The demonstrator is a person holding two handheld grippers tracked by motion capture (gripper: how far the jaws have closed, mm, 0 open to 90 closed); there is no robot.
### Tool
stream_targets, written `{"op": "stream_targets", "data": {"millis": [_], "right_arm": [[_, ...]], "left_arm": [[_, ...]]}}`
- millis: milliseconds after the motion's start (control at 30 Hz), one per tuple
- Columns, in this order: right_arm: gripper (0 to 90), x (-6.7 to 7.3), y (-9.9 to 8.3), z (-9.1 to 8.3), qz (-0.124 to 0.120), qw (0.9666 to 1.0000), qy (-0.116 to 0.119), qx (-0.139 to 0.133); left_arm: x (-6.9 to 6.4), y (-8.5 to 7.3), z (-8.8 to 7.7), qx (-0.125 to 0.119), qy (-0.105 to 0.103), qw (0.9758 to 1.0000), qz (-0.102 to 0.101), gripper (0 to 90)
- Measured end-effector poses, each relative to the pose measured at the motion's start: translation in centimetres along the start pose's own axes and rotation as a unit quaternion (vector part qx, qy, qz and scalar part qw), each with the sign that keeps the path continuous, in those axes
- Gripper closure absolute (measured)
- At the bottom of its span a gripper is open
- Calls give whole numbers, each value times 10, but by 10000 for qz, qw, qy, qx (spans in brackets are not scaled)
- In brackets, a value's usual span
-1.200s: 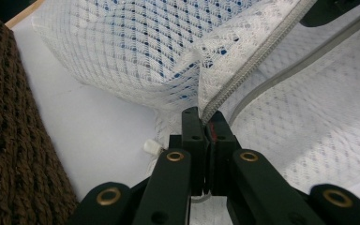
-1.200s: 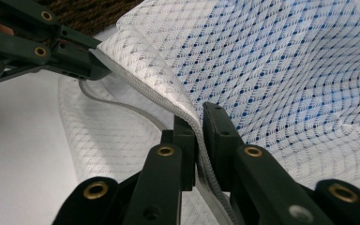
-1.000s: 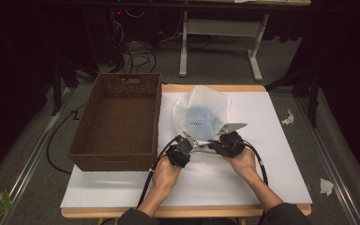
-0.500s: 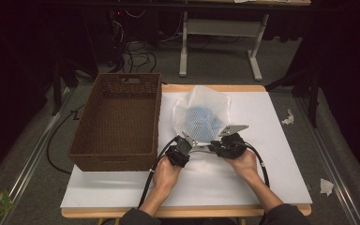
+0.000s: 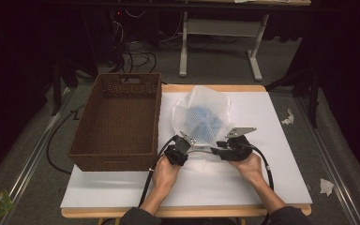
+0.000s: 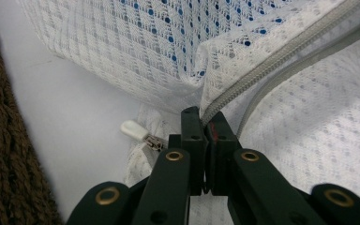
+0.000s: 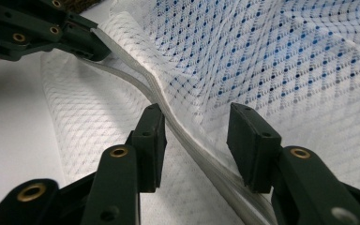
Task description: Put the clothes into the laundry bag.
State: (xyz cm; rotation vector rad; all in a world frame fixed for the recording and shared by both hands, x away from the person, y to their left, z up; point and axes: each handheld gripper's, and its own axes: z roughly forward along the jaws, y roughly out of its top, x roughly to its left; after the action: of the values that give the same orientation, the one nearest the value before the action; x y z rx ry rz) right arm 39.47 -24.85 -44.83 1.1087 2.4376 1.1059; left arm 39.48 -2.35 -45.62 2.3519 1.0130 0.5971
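In the high view, the white mesh laundry bag with something blue inside (image 5: 201, 119) is lying on the white table cover (image 5: 272, 140), beside the brown woven basket (image 5: 117, 122). In the left gripper view, the left gripper (image 6: 205, 123) is pinching the bag's edge at the grey zipper (image 6: 281, 54); the white zipper pull (image 6: 135, 130) is just beside. In the right gripper view, the right gripper (image 7: 196, 136) is standing spread, its jaws having just been opening, the zipper between them untouched. The bag looks soft, light and limp; I think the zipper seam is the firmest place to hold.

No readable text, label, brand, number or sign on anything here.
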Motion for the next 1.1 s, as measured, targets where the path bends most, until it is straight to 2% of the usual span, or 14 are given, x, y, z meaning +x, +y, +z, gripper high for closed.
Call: {"op": "stream_targets", "data": {"millis": [133,367,533,633,867,1100], "right_arm": [[616,-2,-4,-6,31,9999,66,-76],[709,-3,-8,-11,-23,9999,-5,-152],[691,-4,-12,-9,57,9999,42,-108],[666,-6,-13,-8,53,9999,12,-99],[669,-10,-17,-2,252,9997,-42,7],[651,-13,-21,4,322,9994,-104,105]], "left_arm": [[0,0,2,27,-15,10000,-26,877],[2,-1,4,42,-5,10000,-51,873],[5,-2,5,43,1,9999,-116,869],[7,-3,7,47,-16,9999,-165,859],[8,-3,9,4,-81,9996,-257,827],[9,-4,10,-23,-82,9995,-314,781]]}}
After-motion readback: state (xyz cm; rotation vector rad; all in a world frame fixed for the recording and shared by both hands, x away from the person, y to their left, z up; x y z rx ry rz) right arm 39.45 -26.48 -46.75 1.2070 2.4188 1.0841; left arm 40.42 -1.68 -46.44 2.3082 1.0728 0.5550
